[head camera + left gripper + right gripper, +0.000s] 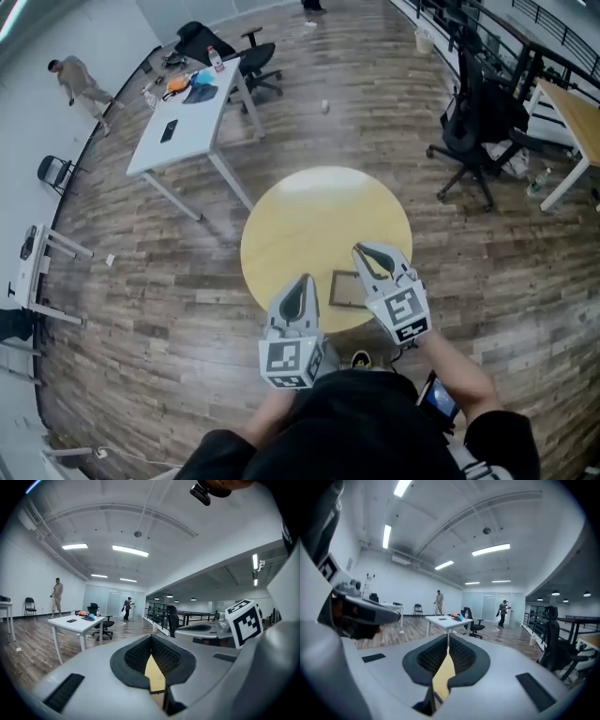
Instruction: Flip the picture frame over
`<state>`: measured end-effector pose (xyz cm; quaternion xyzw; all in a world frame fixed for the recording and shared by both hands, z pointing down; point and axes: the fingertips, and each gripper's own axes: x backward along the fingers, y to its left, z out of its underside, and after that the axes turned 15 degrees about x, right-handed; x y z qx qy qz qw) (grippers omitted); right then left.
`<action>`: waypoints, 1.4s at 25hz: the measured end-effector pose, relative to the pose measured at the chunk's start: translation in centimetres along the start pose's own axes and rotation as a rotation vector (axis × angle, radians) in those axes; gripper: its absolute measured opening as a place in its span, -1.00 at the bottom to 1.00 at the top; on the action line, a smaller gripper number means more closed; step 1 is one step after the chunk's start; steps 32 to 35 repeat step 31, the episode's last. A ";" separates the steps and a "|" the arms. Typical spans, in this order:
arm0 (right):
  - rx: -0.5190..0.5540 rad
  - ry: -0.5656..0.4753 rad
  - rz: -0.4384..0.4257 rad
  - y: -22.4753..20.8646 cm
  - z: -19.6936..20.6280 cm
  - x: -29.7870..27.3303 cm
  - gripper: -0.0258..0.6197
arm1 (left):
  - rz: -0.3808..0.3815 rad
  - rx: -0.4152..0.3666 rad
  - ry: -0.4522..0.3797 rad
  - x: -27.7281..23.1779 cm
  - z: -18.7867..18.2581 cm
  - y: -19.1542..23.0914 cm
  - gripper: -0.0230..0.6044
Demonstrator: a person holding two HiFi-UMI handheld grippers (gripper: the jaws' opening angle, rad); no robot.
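A small brown picture frame [345,289] lies flat near the front edge of the round yellow table [309,211]. Both grippers are held up above the table, pointing nearly level into the room. My left gripper [302,281] hovers just left of the frame, and its dark pads meet at the tip [151,637] with nothing between them. My right gripper [362,249] is over the frame's far right side, also shut and empty [448,635]. Through the gap under each pair of pads only a strip of yellow tabletop shows. Neither gripper touches the frame.
A white desk [183,112] with clutter and a black office chair [258,61] stand at the back left. Another black chair [473,127] and a wooden desk [574,112] are at the right. A person [80,80] stands far left by the wall.
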<state>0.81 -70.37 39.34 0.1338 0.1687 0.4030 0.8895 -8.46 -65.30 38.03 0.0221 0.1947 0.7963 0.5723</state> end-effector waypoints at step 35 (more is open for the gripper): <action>-0.160 -0.132 0.063 -1.6 -6.3 6.5 -0.86 | 0.137 -0.044 -0.039 0.0 -3.8 -6.7 -0.85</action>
